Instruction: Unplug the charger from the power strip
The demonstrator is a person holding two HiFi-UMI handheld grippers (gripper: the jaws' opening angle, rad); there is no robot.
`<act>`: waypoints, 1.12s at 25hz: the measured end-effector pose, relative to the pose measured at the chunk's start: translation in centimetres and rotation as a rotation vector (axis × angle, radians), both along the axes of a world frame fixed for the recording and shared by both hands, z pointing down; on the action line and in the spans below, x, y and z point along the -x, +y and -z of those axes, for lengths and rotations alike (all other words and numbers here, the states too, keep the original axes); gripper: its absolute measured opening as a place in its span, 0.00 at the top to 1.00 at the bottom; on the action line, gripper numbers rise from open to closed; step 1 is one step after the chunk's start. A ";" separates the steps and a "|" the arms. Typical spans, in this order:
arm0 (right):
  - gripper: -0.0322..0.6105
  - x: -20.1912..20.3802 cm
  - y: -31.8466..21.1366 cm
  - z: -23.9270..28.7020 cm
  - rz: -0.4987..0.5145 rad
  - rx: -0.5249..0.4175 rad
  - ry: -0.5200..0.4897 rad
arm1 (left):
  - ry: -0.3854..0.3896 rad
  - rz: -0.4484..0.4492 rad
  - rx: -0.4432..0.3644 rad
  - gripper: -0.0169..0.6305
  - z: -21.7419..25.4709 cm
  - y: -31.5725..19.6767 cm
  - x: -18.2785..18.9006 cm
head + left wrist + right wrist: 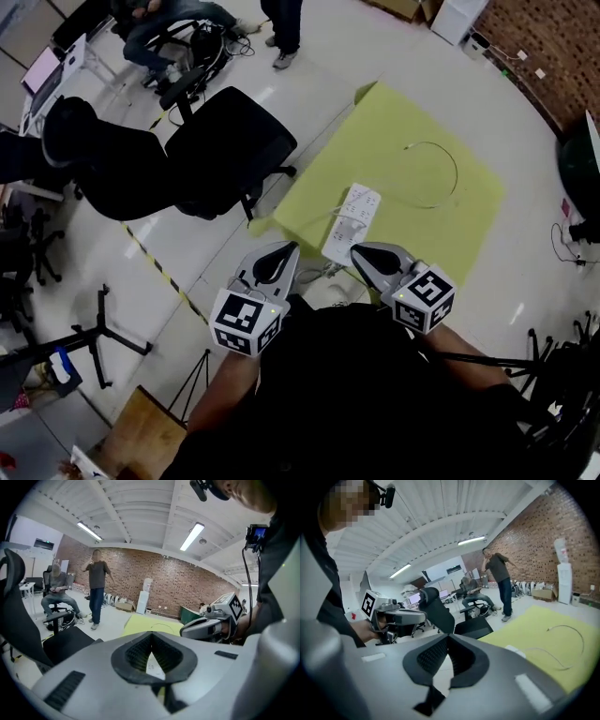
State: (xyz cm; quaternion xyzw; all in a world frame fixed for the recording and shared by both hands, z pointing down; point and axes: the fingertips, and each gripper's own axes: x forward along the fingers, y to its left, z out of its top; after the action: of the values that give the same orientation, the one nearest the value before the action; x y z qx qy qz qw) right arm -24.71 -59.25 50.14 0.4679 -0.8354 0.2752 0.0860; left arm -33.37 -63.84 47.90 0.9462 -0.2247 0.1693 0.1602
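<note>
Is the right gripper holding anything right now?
No, the right gripper has its jaws closed together with nothing between them.

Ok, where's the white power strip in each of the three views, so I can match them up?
Head view: power strip at centre, on the near edge of the yellow mat.
Left gripper view: low centre, only a white sliver, probably it; mat beyond.
Right gripper view: right of centre, one white end at the mat's edge.
Shared landmark: the yellow mat, visible in all three.
</note>
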 end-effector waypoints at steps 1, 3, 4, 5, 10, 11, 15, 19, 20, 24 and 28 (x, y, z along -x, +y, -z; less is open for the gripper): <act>0.95 -0.4 -0.7 0.1 -0.048 0.004 0.007 | 0.001 -0.040 0.000 0.96 0.0 -1.0 -0.2; 0.95 -0.8 -1.9 0.5 -0.141 0.007 0.019 | -0.003 -0.125 -0.012 0.96 0.2 -3.0 -0.3; 0.95 -0.8 -2.5 0.6 -0.181 0.009 0.027 | -0.005 -0.167 -0.020 0.96 0.3 -3.9 -0.4; 0.95 -0.8 -3.0 0.7 -0.216 0.012 0.037 | -0.006 -0.207 -0.027 0.96 0.4 -4.8 -0.4; 0.95 -0.9 -4.3 0.5 -0.360 0.037 0.104 | 0.027 -0.338 -0.008 0.96 0.0 -7.5 -1.1; 0.95 -1.1 -4.2 0.4 -0.387 0.043 0.126 | 0.032 -0.359 0.004 0.96 -0.3 -7.6 -1.3; 0.95 -2.0 -3.0 -1.0 -0.503 0.080 0.200 | 0.030 -0.460 0.044 0.96 -1.9 -7.4 -1.8; 0.94 -3.4 -1.1 -2.6 -0.591 0.135 0.268 | 0.005 -0.545 0.069 0.96 -3.6 -6.9 -2.0; 0.93 -3.8 -0.6 -3.0 -0.603 0.146 0.281 | -0.004 -0.561 0.072 0.96 -4.0 -6.8 -2.2; 0.86 -6.0 0.4 -5.3 -0.586 0.181 0.367 | -0.029 -0.591 0.075 0.96 -5.0 -7.0 -3.9; 0.80 -7.6 -0.4 -9.4 -0.498 0.227 0.456 | -0.046 -0.603 0.061 0.96 -6.0 -7.2 -5.7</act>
State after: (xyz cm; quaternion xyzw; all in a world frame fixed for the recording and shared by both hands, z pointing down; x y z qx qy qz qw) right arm -17.15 -59.63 59.56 0.6940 -0.6191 0.2672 0.2523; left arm -27.67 -71.00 53.88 0.9608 0.0681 0.2374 0.1260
